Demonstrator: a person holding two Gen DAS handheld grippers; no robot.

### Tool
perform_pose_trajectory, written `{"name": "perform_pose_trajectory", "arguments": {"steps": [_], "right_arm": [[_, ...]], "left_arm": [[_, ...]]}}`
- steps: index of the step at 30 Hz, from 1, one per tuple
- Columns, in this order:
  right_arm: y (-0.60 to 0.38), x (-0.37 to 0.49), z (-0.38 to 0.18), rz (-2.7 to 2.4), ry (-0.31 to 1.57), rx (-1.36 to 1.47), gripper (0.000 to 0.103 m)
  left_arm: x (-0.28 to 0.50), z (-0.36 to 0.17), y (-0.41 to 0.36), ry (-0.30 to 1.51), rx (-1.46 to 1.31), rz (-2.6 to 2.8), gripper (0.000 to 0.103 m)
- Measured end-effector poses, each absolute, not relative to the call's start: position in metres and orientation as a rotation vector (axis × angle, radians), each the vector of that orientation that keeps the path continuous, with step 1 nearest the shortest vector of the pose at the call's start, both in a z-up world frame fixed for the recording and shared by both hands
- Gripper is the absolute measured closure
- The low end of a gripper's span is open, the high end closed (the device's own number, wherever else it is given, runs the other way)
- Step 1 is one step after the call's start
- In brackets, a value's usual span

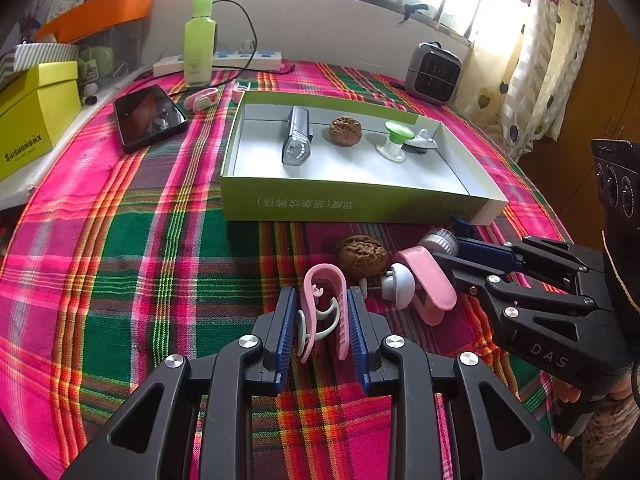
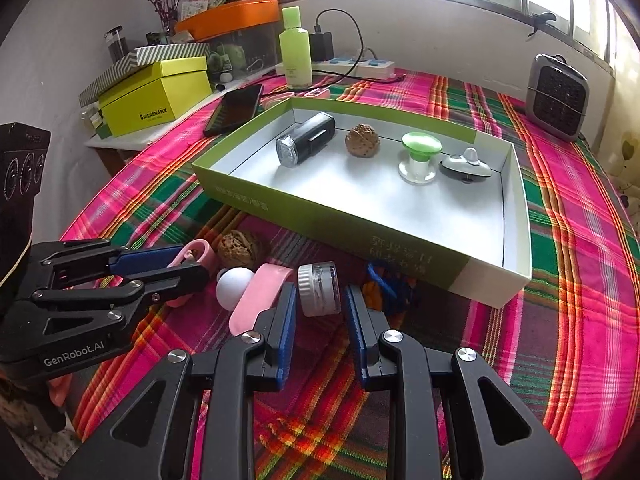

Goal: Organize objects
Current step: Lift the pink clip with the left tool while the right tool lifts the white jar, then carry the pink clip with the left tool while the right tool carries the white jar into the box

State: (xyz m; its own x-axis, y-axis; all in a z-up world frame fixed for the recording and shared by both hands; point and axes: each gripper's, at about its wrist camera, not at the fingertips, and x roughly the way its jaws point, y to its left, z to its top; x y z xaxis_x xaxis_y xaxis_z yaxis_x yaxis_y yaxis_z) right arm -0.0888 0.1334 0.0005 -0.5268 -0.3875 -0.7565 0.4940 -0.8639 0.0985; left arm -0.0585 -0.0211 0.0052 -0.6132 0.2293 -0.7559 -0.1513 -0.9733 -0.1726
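A green shallow box on the plaid cloth holds a bike light, a walnut, a green-topped stopper and a grey gadget. My left gripper is shut on a pink clip in front of the box. My right gripper is open around a small clear jar without touching it. A second walnut and a pink-and-white gadget lie between them.
A phone, a green bottle, a power strip and a yellow box stand at the back left. A small heater is at the back right. A blue item lies by the box front.
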Motion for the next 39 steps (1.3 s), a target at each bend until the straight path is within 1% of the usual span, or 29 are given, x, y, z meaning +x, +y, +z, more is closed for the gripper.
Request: {"name": "perform_pose_trajectory", "arguments": {"steps": [2,9,23,39], "right_arm": [[0.135,-0.089,0.002,-2.375,0.160,1.124,0.083],[0.139,-0.089,0.004,-2.370,0.116,1.118,0.083],[0.143,-0.086,0.013,-2.356,0.025,1.094,0.083],[0.148,-0.088,0.031,-2.377,-0.031,1.049,0.083]], "left_arm": [[-0.059,0.005,-0.022,-0.135,-1.259,2.642,0.079],[-0.056,0.006,-0.015,-0.113,-1.268,2.651,0.080],[-0.057,0.011,-0.014,-0.126,-1.257,2.658,0.081],[-0.049,0.033,0.007,-0.111,-1.192,2.662,0.081]]}}
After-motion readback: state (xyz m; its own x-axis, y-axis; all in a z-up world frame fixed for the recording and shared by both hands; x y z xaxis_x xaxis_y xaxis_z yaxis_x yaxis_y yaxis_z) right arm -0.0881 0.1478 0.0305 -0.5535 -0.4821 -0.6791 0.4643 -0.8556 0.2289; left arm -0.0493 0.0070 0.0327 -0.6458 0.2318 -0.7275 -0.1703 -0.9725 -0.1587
